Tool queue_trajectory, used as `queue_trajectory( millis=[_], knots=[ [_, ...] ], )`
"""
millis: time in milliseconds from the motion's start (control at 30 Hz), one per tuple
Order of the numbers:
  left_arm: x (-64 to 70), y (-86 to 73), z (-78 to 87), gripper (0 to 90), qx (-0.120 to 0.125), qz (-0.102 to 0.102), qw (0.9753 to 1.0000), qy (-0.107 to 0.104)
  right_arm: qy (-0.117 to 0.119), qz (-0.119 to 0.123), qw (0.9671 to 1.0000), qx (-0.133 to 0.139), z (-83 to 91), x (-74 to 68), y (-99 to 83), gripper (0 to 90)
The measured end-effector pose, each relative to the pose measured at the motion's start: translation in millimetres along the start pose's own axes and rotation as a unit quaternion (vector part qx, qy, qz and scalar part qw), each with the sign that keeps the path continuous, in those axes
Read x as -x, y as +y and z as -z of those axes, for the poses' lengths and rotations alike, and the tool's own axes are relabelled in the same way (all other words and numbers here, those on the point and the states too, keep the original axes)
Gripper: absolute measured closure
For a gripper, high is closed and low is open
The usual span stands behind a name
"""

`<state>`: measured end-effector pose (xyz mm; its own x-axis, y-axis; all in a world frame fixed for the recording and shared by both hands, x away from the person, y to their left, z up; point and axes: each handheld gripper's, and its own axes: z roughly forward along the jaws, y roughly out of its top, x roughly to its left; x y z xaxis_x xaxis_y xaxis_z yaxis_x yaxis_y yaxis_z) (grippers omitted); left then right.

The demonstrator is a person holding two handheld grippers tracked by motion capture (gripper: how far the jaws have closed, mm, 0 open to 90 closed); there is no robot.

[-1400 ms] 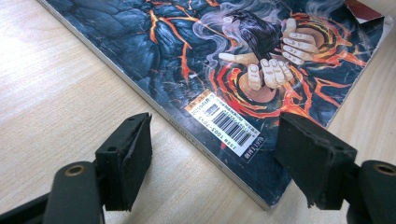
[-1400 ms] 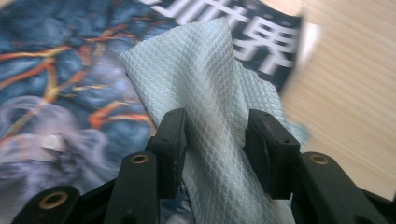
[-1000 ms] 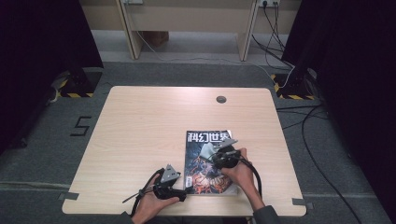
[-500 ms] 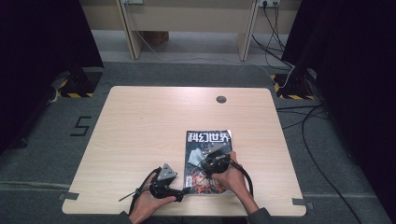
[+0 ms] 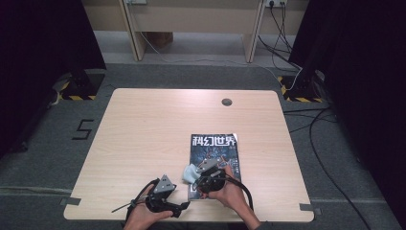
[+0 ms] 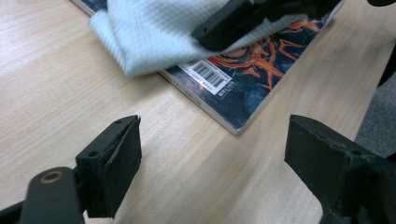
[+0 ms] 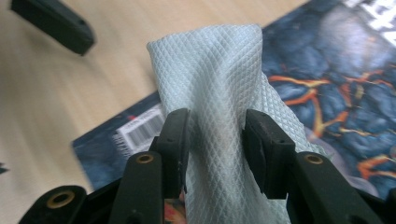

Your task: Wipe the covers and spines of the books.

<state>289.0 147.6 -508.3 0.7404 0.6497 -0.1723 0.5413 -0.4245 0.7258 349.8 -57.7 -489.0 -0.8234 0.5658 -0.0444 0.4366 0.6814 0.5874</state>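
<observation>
Grey carpet (image 5: 143, 76); floor cables (image 5: 330, 167)

A light wooden table (image 5: 143, 139) stands on grey carpet. A dark magazine (image 5: 214, 152) lies flat on its near right part, its lower corner close to the front edge. A small round hole (image 5: 226, 102) sits near the far edge.

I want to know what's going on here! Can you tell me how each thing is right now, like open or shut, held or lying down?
Left claw: open, holding nothing, low over the table.
Right claw: shut on the cloth.
Cloth: pinched and bunched, draped over the magazine's near corner.
Magazine: closed, lying flat on the table.
Table: bearing the magazine.
</observation>
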Motion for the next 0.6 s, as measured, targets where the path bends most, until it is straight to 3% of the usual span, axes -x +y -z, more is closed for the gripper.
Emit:
queue_trajectory(
  millis=[100, 300, 367, 467, 600],
  knots=[
    [-0.2, -0.5, -1.8, 18.1, -0.004, -0.002, 1.0000, 0.001, 0.005, -0.003, 1.0000, 0.003, -0.2, 3.9, -0.9, 60.2],
    [-3.6, 0.6, 0.2, 18.2, -0.001, 0.002, 1.0000, 0.005, -0.027, -0.033, 0.9991, 0.002, 5.3, 24.6, -8.9, 60.0],
    [-4.7, 1.2, 0.8, 18.2, 0.001, 0.004, 1.0000, 0.008, -0.027, -0.038, 0.9989, 0.004, 5.8, 28.4, -10.8, 60.2],
    [-7.3, 0.8, 4.0, 18.2, 0.001, 0.007, 0.9999, 0.014, -0.039, -0.026, 0.9989, -0.004, 6.1, 20.8, -8.1, 61.0],
    [-10.3, 0.1, 8.0, 18.2, 0.003, 0.012, 0.9998, 0.018, -0.023, -0.004, 0.9997, -0.002, 3.5, 6.1, -4.1, 61.0]
  ],
)
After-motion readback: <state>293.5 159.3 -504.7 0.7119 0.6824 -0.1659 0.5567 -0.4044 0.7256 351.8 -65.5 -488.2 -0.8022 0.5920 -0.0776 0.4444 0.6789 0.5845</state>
